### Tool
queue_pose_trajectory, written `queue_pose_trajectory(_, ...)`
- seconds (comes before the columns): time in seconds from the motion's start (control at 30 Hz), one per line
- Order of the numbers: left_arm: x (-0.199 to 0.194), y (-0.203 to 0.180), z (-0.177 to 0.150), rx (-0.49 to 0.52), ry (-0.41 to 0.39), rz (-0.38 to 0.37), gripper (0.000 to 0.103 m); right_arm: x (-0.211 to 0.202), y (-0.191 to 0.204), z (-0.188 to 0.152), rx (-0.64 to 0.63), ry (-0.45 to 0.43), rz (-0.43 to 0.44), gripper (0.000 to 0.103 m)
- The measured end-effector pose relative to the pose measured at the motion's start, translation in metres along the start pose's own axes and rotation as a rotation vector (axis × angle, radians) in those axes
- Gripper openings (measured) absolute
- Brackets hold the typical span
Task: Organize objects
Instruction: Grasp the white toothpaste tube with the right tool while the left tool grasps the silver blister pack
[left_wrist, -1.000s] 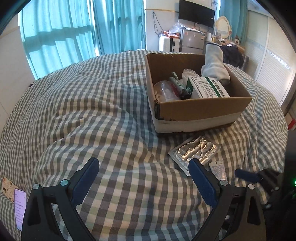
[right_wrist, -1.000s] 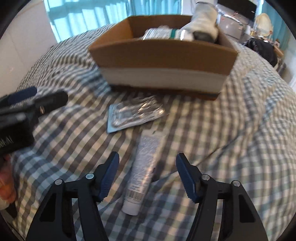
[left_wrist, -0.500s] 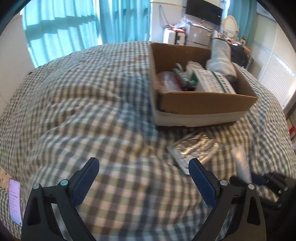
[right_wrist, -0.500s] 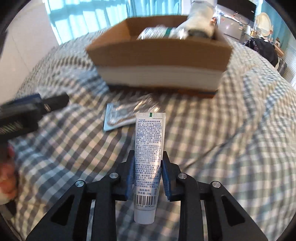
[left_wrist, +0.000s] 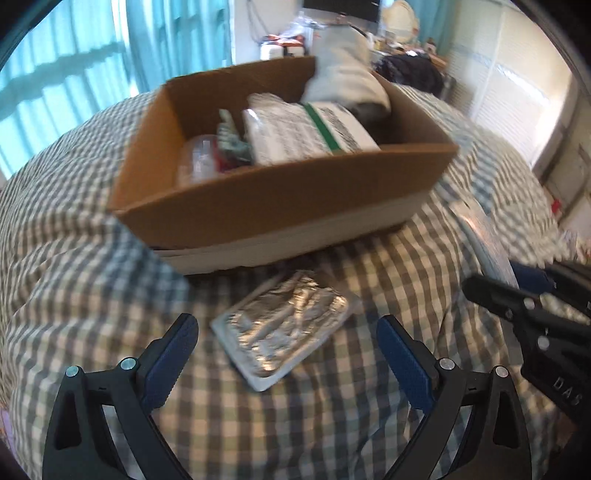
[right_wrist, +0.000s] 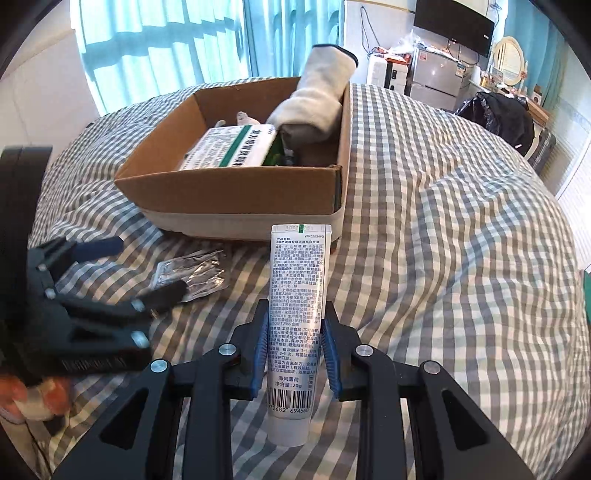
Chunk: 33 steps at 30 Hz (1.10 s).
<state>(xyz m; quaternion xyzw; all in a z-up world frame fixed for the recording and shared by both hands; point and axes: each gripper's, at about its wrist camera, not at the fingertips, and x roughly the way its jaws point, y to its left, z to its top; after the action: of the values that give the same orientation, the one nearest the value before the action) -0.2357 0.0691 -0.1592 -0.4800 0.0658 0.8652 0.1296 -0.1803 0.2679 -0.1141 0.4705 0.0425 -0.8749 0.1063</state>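
A cardboard box (left_wrist: 280, 195) sits on the checked bedspread and holds a white and green medicine carton (left_wrist: 306, 129), a rolled grey towel (right_wrist: 314, 99) and small items. A silver foil blister pack (left_wrist: 284, 328) lies on the bed just in front of the box, between the fingers of my open left gripper (left_wrist: 288, 354). My right gripper (right_wrist: 295, 350) is shut on a white toothpaste tube (right_wrist: 295, 306) and holds it upright above the bed, in front of the box (right_wrist: 236, 195). The foil pack (right_wrist: 192, 273) lies left of the tube, next to the left gripper (right_wrist: 96, 295).
The checked bedspread (right_wrist: 461, 258) is rumpled and spreads wide to the right of the box. Teal curtains (right_wrist: 166, 48) hang behind the bed. A fridge and cluttered furniture (right_wrist: 436, 77) stand at the back right. A dark bag (right_wrist: 502, 118) lies at the bed's far right edge.
My right gripper closed on the toothpaste tube and lifted it off the bed. My left gripper moved forward and right until the foil pack lay between its fingers.
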Motion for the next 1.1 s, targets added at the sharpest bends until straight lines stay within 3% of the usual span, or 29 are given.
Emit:
queue_pose_trajectory(0.13, 0.018, -0.015, -0.004, 0.076, 0.02, 0.06, 0.1, 0.016, -0.004, -0.004, 0.021, 0.024, 0.03, 0.026)
queue_pose_trajectory(0.27, 0.041, -0.008, -0.002, 0.046, 0.062, 0.092, 0.096, 0.022, -0.005, -0.006, 0.034, 0.033, 0.044, 0.026)
queue_pose_trajectory(0.3, 0.047, -0.004, 0.0, 0.03, 0.079, 0.095, 0.091, 0.022, -0.005, -0.006, 0.035, 0.031, 0.046, 0.026)
queue_pose_trajectory(0.33, 0.051, 0.0, 0.001, 0.015, 0.097, 0.093, 0.073, 0.022, -0.003, -0.006, 0.034, 0.032, 0.047, 0.026)
queue_pose_trajectory(0.4, 0.052, 0.006, 0.003, -0.013, 0.103, 0.07, 0.064, 0.022, -0.002, -0.008, 0.028, 0.035, 0.041, 0.026)
queue_pose_trajectory(0.47, 0.047, 0.008, 0.005, -0.017, 0.089, 0.06, 0.031, 0.022, -0.002, -0.01, 0.021, 0.044, 0.041, 0.026)
queue_pose_trajectory(0.57, 0.041, 0.013, 0.005, -0.035, 0.097, 0.061, 0.02, 0.022, -0.002, -0.012, 0.018, 0.046, 0.036, 0.026)
queue_pose_trajectory(0.83, -0.008, 0.025, -0.002, -0.067, 0.044, 0.002, 0.011, 0.009, 0.004, -0.014, 0.028, 0.029, 0.04, 0.026)
queue_pose_trajectory(1.1, -0.063, 0.021, -0.004, -0.058, -0.031, -0.014, 0.01, -0.022, 0.015, -0.02, 0.037, -0.001, 0.05, 0.026)
